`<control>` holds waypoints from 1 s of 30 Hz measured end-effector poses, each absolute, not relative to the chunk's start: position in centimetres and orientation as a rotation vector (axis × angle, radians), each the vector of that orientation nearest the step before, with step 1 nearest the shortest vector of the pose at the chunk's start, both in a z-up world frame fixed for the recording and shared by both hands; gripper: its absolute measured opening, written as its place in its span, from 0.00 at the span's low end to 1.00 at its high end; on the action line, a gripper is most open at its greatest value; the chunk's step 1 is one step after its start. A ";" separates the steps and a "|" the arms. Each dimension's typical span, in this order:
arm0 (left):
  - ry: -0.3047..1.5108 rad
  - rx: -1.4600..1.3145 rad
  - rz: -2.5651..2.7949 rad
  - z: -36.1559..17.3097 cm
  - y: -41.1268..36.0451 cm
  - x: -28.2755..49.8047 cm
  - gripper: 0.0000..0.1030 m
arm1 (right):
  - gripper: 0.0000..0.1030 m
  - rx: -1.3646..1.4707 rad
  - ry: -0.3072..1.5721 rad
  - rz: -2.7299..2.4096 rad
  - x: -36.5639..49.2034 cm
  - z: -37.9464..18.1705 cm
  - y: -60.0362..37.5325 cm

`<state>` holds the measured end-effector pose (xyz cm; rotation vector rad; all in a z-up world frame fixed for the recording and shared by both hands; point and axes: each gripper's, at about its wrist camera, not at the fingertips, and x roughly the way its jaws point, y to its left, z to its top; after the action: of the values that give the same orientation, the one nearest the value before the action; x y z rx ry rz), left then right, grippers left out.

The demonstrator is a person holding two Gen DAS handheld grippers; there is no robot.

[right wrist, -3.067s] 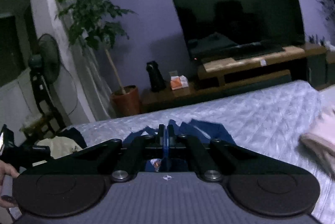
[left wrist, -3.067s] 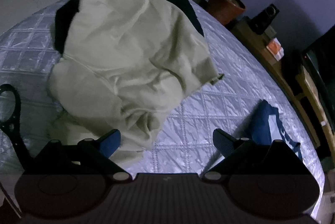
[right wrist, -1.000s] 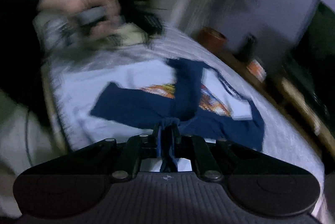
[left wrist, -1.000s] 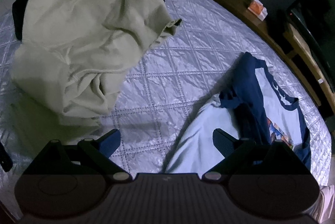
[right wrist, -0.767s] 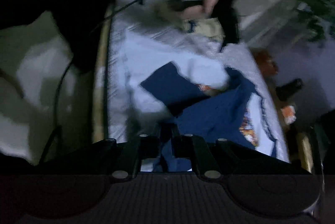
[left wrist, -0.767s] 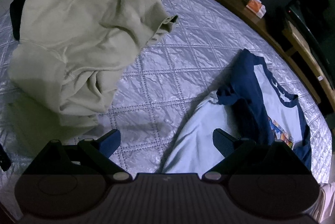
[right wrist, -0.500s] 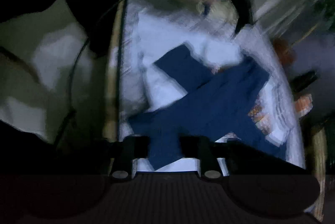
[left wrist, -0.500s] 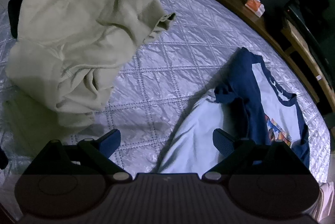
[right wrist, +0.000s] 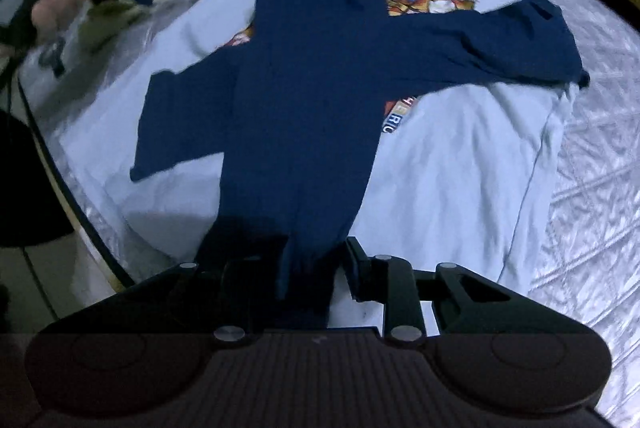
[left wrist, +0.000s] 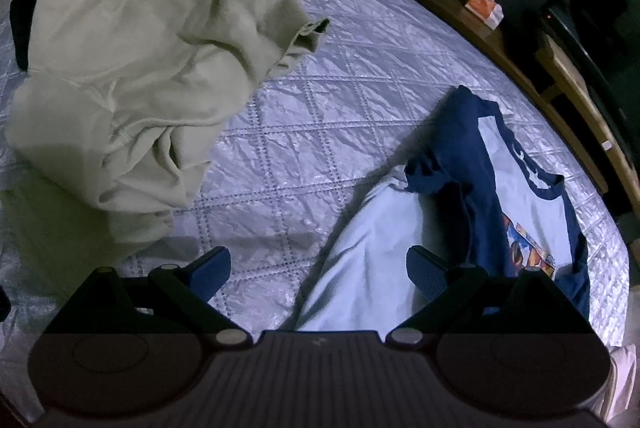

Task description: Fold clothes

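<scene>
Sleeves now lie crossed in an X over the chest of the raglan shirt [right wrist: 460,164], which is spread flat along the near edge of the quilted bed [right wrist: 592,156], collar toward the far side. The right gripper [right wrist: 316,268] hangs over the cuff end of the long navy sleeve [right wrist: 304,100]; its jaws are closing, part-way apart, with the cuff fabric between them, though the pads do not look clamped on it. A second ago that gripper was pinched tight on this sleeve and carrying it across; since then it has sprung wide, let the sleeve settle onto the body, and dropped lower. Judged from this, the sleeve fold is done and the next grasp is probably for folding the body. The left gripper [left wrist: 316,268] hovers wide open and empty over the shirt's side, unmoved, with the cream hoodie [left wrist: 144,60] heaped toward the bed's far left corner as before
</scene>
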<state>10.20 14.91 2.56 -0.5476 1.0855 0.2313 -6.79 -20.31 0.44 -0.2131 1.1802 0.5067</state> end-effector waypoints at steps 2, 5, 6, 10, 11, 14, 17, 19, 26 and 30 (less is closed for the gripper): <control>1.087 -0.546 0.231 2.5 14.9 10.2 0.91 | 0.05 -0.224 1.175 0.509 -7.1 0.8 -20.2; 1.087 -0.548 0.234 2.5 15.0 10.2 0.91 | 0.05 -0.251 1.129 0.503 -7.2 2.4 -20.5; 1.088 -0.549 0.235 2.5 15.0 10.2 0.91 | 0.04 -0.255 1.113 0.500 -7.2 3.1 -20.6; 1.090 -0.549 0.232 2.5 15.0 10.2 0.91 | 0.05 -0.207 1.072 0.485 -6.6 5.5 -21.9; 1.091 -0.549 0.229 2.4 15.0 10.2 0.91 | 0.05 -0.107 1.066 0.505 -6.3 6.2 -22.6; 1.096 -0.543 0.225 2.3 14.9 10.2 0.91 | 0.05 0.126 1.050 0.566 -5.4 7.9 -24.1; 1.105 -0.533 0.223 2.1 14.7 10.2 0.91 | 0.05 0.101 1.053 0.575 -5.2 8.1 -23.7; 1.115 -0.519 0.217 1.9 14.6 10.2 0.91 | 0.05 0.127 1.078 0.563 -5.1 7.5 -24.1; 1.121 -0.502 0.212 1.8 14.7 10.0 0.91 | 0.20 0.047 1.212 0.435 -5.7 4.7 -25.5; 1.122 -0.501 0.204 1.8 14.5 10.0 0.91 | 0.33 0.216 1.134 0.434 -5.6 5.4 -27.0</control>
<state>10.00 14.52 1.80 -0.5009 1.1218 0.2039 -5.63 -27.00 5.41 0.2163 1.1336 0.4342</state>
